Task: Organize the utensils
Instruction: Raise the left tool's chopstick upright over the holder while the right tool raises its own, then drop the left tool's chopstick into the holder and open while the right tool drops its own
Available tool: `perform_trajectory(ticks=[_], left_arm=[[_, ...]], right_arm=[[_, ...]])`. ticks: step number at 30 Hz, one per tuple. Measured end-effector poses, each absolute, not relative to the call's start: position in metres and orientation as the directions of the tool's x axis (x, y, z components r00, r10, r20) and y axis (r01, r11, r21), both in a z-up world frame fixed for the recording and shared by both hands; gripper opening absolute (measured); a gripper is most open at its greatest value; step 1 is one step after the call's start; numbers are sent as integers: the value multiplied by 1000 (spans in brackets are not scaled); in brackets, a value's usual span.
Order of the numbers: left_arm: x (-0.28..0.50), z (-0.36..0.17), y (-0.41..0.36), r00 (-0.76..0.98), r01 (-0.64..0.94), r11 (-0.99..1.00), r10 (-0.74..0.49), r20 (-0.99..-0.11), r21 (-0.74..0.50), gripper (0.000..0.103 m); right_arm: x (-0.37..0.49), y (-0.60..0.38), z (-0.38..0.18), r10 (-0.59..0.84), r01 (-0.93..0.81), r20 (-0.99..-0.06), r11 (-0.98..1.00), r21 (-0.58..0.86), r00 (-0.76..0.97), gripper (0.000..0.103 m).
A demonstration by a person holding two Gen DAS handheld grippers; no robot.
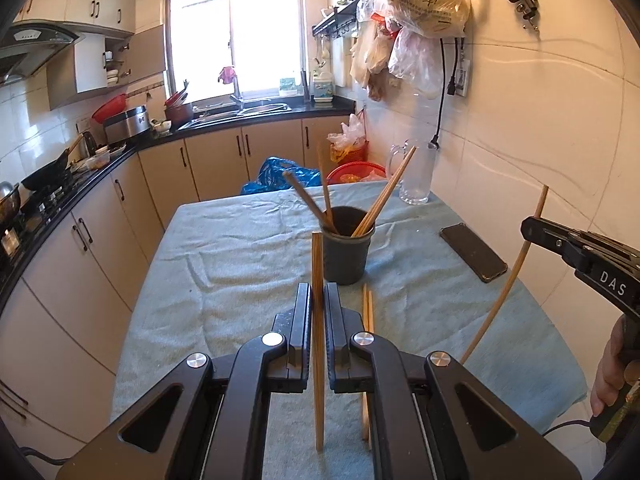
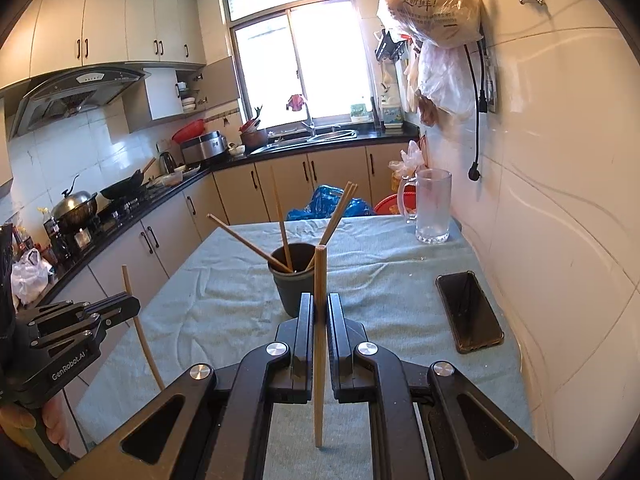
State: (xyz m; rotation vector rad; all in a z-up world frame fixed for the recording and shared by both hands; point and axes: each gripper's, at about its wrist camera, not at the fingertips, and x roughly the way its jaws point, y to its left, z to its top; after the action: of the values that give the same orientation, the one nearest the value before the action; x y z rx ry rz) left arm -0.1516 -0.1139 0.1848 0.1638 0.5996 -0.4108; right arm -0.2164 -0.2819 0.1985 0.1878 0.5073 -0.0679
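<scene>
A table under one pale blue cloth (image 1: 240,256) carries one dark round cup (image 1: 346,246) holding about five wooden chopsticks (image 1: 380,196); two more (image 1: 367,312) lie flat. Left gripper (image 1: 318,300) and right gripper (image 2: 319,312) each clamp one upright chopstick (image 1: 318,272) (image 2: 320,280).

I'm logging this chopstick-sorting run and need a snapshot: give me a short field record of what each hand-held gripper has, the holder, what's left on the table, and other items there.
left hand-held gripper: shut on one chopstick, held upright
right hand-held gripper: shut on one chopstick, held upright
holder: dark cup on the table, several chopsticks leaning in it
left on cloth: pair of chopsticks lying flat, nearer than the cup
other items: phone, glass mug
surface: teal cloth
</scene>
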Motion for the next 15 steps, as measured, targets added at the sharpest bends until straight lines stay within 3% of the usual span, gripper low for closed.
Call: perform_trajectory(ticks=[9, 15], left_arm=[[-128, 225, -128, 737, 474, 880, -401, -545, -6, 6], [-100, 267, -143, 760, 481, 876, -441, -477, -43, 6]], right_arm=[[-188, -289, 216, -20, 104, -470, 982, 155, 883, 7], [-155, -289, 242, -20, 94, -418, 983, 158, 908, 7]])
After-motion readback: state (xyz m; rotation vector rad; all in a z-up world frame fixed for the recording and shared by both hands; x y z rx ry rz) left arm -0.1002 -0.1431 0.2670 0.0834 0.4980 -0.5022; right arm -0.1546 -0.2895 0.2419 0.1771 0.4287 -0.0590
